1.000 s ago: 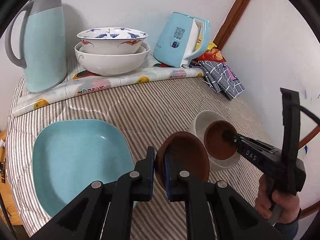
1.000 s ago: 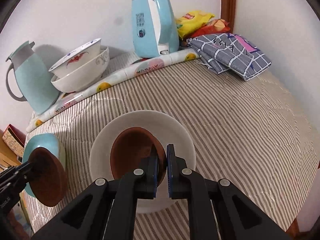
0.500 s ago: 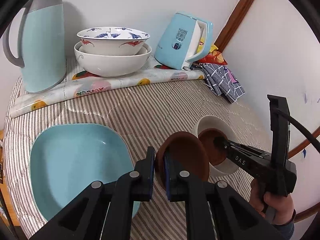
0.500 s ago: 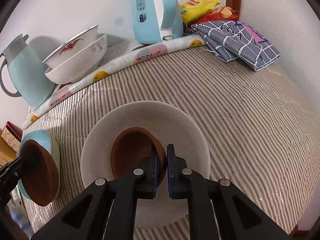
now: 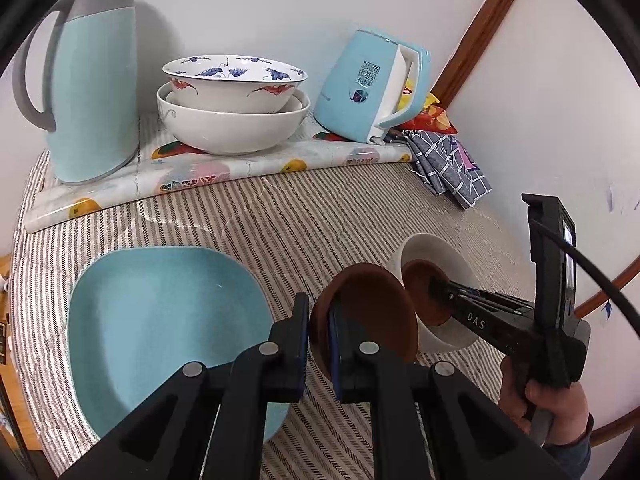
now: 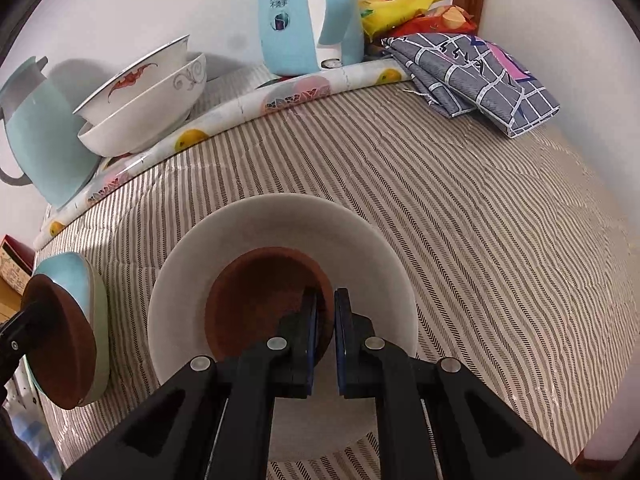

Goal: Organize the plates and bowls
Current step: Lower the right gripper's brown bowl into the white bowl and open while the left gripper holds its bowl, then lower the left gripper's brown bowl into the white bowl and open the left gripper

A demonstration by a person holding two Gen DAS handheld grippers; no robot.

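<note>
My left gripper (image 5: 319,322) is shut on the rim of a brown saucer (image 5: 368,312) and holds it tilted above the striped cloth, between a light blue square plate (image 5: 160,320) and a white bowl (image 5: 440,264). My right gripper (image 6: 325,312) is shut on the rim of a second brown saucer (image 6: 260,304) that lies inside the white bowl (image 6: 280,224). The right gripper also shows in the left wrist view (image 5: 436,290). The left gripper's saucer shows at the left edge of the right wrist view (image 6: 60,344).
Two stacked bowls (image 5: 232,108) stand at the back on a fruit-print mat (image 5: 200,172), between a light blue jug (image 5: 88,80) and a light blue kettle (image 5: 372,84). A folded checked cloth (image 5: 452,168) and snack bags (image 6: 404,4) lie at the back right by the wall.
The right gripper has carried its saucer down into the white bowl. The left gripper and its saucer have shifted slightly toward the white bowl.
</note>
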